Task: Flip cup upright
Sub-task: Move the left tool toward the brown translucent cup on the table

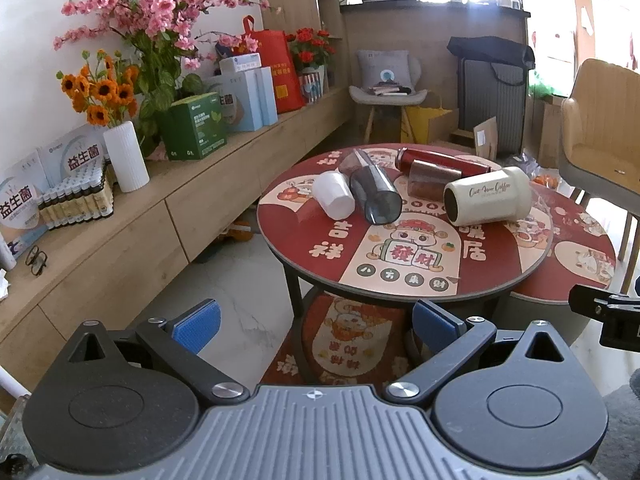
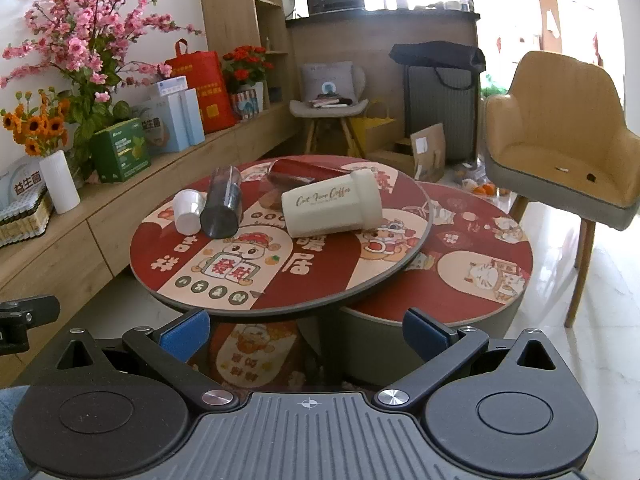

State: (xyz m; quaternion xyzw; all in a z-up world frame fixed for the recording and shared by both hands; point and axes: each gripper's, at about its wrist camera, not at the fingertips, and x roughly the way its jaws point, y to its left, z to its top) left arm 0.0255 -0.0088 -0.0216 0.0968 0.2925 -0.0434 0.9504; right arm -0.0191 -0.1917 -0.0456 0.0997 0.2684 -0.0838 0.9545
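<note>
Both hand-held grippers, left (image 1: pixel 316 326) and right (image 2: pixel 306 330), hang spread wide and empty at the bottom of their frames, short of the round bench (image 1: pixel 312 276), probably poised to choose a target. Several cups lie on their sides mid-frame. Largest is the cream cup (image 1: pixel 486 202), its mouth facing lower left, well apart from either gripper, above and right of the left one.

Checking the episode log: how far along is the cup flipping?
Done: nothing. The small white cup, smoky grey tumbler, cream coffee cup, brown cup and red bottle all lie sideways on the round red table. In hand: nothing; left gripper and right gripper open, short of the table. Left: everything.
</note>
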